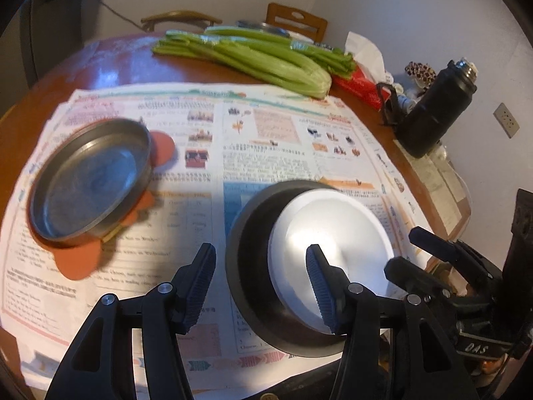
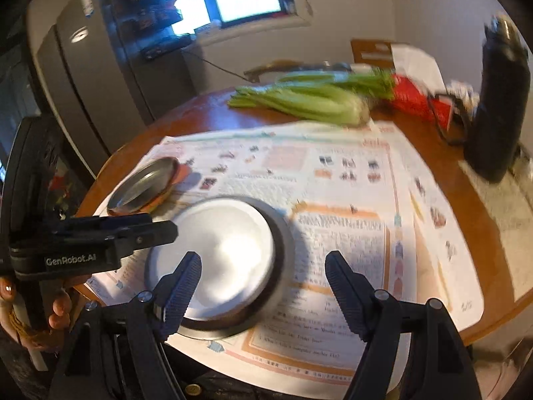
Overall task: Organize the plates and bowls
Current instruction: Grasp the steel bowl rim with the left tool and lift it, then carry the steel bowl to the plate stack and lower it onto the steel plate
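A metal bowl (image 1: 329, 253) lies upside down on the newspaper, its shiny base up and dark rim around it; it also shows in the right wrist view (image 2: 226, 260). A shallow steel plate (image 1: 90, 180) sits on an orange mat (image 1: 163, 148) at the left, also seen in the right wrist view (image 2: 145, 181). My left gripper (image 1: 260, 286) is open, straddling the near left rim of the bowl without gripping it. My right gripper (image 2: 263, 295) is open, over the bowl's near right edge. The other gripper (image 2: 110, 236) shows at the left.
Newspaper (image 1: 266, 140) covers the round wooden table (image 1: 110, 60). Celery (image 1: 253, 56) lies at the back, with a red tissue pack (image 1: 359, 85) and a black bottle (image 1: 433, 106) at the right. Chairs (image 1: 293, 20) stand behind. A fridge (image 2: 93, 76) stands at the left.
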The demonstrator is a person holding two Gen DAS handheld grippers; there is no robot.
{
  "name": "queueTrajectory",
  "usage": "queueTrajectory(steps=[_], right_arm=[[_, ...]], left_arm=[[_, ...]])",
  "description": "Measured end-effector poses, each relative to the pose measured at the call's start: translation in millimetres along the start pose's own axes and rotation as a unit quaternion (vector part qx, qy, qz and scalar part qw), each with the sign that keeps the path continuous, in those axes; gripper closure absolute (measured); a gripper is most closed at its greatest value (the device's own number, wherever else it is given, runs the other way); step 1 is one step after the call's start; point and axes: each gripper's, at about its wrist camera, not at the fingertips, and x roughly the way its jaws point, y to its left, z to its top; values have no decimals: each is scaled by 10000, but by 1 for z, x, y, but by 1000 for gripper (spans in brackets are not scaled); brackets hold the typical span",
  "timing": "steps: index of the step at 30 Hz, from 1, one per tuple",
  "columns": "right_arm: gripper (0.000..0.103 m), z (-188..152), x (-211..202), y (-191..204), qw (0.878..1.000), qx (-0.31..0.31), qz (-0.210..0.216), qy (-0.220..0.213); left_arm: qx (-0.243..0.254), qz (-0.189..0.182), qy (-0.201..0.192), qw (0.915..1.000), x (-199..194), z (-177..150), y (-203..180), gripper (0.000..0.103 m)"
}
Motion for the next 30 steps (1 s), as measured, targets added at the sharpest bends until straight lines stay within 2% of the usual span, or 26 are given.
queueTrajectory(steps=[4, 8, 11, 13, 16, 20, 27, 30], right_arm=[[26, -2, 14, -6, 9989, 269, 267, 280], [26, -8, 34, 3, 9970, 172, 407, 633], [26, -12, 40, 10, 9963, 96, 531, 674], [28, -14, 42, 17, 9967, -2, 436, 678], [28, -14, 43, 23, 9968, -33, 449, 666], [28, -11, 43, 31, 9966, -113, 479, 657], [28, 9, 35, 61, 9952, -301, 793, 495], [28, 24, 38, 82, 9935, -522, 918, 423]], left_arm=[[-57, 29, 120, 9999, 14, -2, 1, 45], [-50, 113, 211, 9997, 28, -5, -1, 45], [-49, 60, 241, 9997, 33, -7, -2, 48], [-58, -34, 207, 9998, 33, -6, -2, 48], [-13, 60, 148, 9999, 31, -5, -1, 49], [-120, 0, 18, 9999, 20, -5, 9, 49], [-257, -24, -409, 9988, -21, 6, 37, 48], [-350, 98, -577, 9977, -37, 14, 54, 48]])
